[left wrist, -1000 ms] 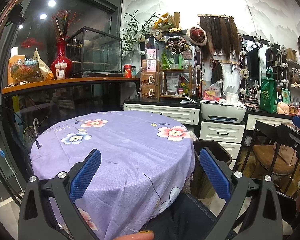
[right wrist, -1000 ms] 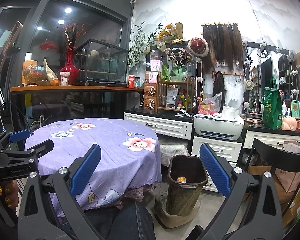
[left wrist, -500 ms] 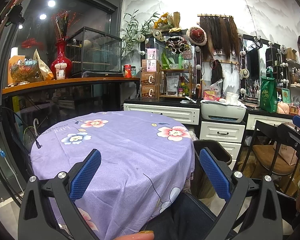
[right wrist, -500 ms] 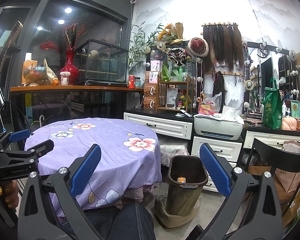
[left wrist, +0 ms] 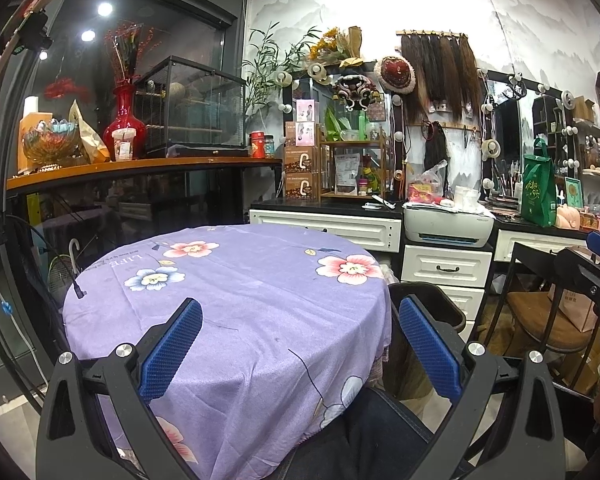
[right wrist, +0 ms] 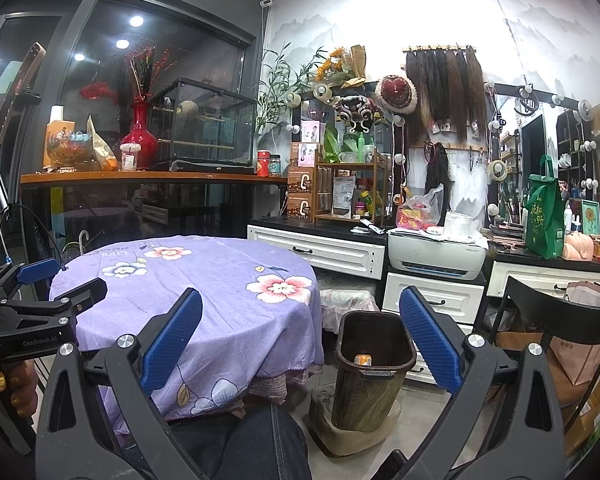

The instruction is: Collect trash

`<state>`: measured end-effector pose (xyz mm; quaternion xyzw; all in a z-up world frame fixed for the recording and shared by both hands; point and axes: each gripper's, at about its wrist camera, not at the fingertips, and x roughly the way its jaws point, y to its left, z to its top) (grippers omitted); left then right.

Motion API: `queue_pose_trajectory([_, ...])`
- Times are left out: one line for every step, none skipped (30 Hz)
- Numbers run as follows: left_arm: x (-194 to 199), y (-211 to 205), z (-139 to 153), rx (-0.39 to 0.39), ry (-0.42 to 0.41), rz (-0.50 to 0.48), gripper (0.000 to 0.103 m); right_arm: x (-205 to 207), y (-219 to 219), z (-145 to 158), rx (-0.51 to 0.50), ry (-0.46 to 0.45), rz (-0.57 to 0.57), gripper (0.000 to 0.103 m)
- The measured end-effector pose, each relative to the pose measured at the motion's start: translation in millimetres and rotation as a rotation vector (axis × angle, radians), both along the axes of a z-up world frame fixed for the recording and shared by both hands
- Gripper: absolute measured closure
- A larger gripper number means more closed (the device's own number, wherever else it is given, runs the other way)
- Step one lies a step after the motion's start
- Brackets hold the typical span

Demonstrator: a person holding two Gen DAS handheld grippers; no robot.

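The brown trash bin [right wrist: 374,364] stands on the floor in the lower middle of my right wrist view, just right of the round worktop [right wrist: 204,280], and it sits inside a shallow tan tray [right wrist: 352,432]. Down in its dark inside lies one small orange and white piece of trash [right wrist: 363,359]; I cannot tell what it is. In my left wrist view only the bin's dark rim [left wrist: 432,300] shows, at the lower right, past the edge of the purple flowered cloth [left wrist: 236,304] that covers the worktop.

My right gripper [right wrist: 300,334] is spread wide and grasps nothing; its blue pads [right wrist: 172,340] frame the cloth's edge on one side and the bin on the other. My left gripper [left wrist: 300,344] is likewise spread wide and empty above the cloth. In the right wrist view it shows again at the left edge of the frame, its black frame held in my left hand [right wrist: 8,392], apart from the worktop.

My leg in dark denim [right wrist: 260,444] fills the bottom centre, under the hanging cloth. Behind the bin, in the middle right, white drawers [right wrist: 432,300] carry a white printer [right wrist: 436,256]. A black chair [right wrist: 556,320] stands at the right edge. At the upper left a red vase [right wrist: 139,136] rests on a wooden shelf [right wrist: 152,178], beside a glass case [right wrist: 204,132].
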<state>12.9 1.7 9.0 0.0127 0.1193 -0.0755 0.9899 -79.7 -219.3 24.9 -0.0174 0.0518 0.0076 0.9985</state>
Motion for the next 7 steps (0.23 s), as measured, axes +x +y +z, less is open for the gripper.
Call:
queue_pose_trajectory([0.1,-0.1,-0.1,0.000,0.001,0.001,0.005,0.0,0.1,0.1,0.000,0.000,0.001,0.006])
queue_pose_trajectory([0.5,1.0,0.2,-0.003,0.005,0.001,0.005,0.0,0.4,0.2,-0.001,0.000,0.000,0.006])
queue_pose_trajectory([0.9,1.7,0.0,-0.005,0.008,0.000,0.005,0.3,1.3,-0.9,-0.002,-0.001,-0.001,0.006])
queue_pose_trajectory([1.3,1.8,-0.2,-0.006,0.008,0.000,0.005,0.3,1.2,-0.6,0.000,0.000,-0.001,0.006])
queue_pose_trajectory([1.3,2.1,-0.1,-0.005,0.007,0.001,0.005,0.2,0.6,0.2,0.001,0.001,-0.001,0.006])
queue_pose_trajectory([1.6,1.9,-0.1,-0.002,0.008,0.000,0.005,0.2,0.8,-0.1,0.001,0.002,-0.001,0.006])
queue_pose_trajectory([2.0,1.6,-0.1,-0.001,0.008,-0.001,0.005,0.0,1.3,-1.0,0.001,0.002,-0.001,0.006])
